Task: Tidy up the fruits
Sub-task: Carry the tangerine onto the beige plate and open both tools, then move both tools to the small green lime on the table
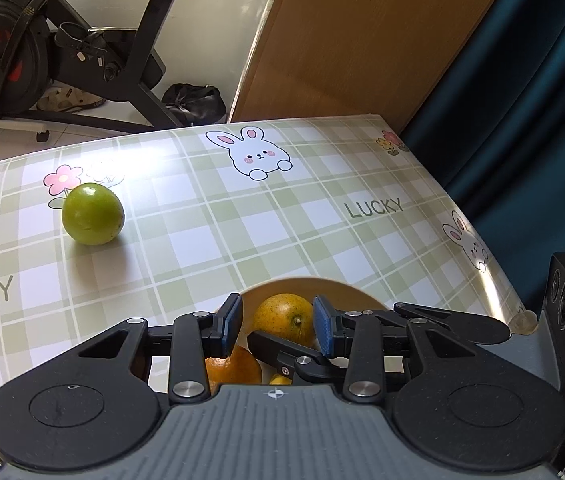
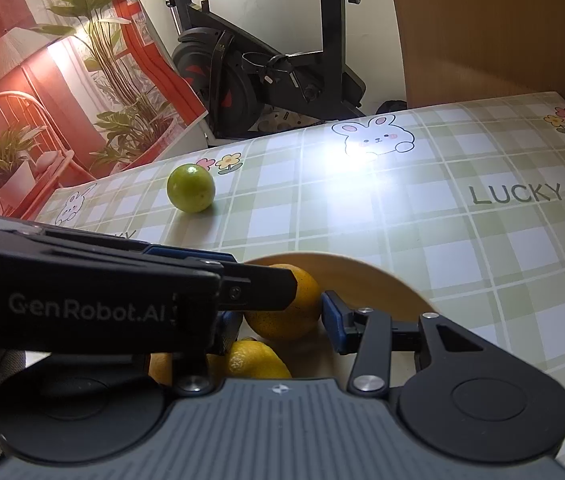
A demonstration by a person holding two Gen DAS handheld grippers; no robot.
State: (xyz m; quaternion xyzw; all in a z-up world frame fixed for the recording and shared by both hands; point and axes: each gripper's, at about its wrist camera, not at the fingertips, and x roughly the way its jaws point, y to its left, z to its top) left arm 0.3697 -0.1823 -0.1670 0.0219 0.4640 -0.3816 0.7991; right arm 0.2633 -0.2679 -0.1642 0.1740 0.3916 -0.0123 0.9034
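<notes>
Risk first, big to small. Table (image 1: 242, 220) has a slick plaid cover, so any fruit dropped outside the bowl (image 1: 346, 286) prob rolls, and the far edge is open to the floor. The bowl sits near-centre with both tools crowded over it.

Left gripper (image 1: 277, 322): jaws part-spread either side of the top orange (image 1: 282, 316). There's a visible gap at the left pad, so it isn't clamped.

Right gripper (image 2: 282, 312): its right pad is at the orange's right flank. Its left finger is hidden behind the left tool, so can't tell grip vs no grip.

Main hazard IMO is the two grippers' fingers crossing over the same fruit. That means a finger clash, or a one-sided push that squirts the orange out over the rim.

Orange is approx round, no real long axis. Stem nub faces near and slightly right, twd the left cam.

Green fruit (image 1: 93, 214) sits alone far-left on the table, well apart from the bowl. It's round and free to roll if nudged.

Lemon (image 2: 258, 360) lies low in the bowl. Long axis looks roughly left-right, ends partly hidden.
</notes>
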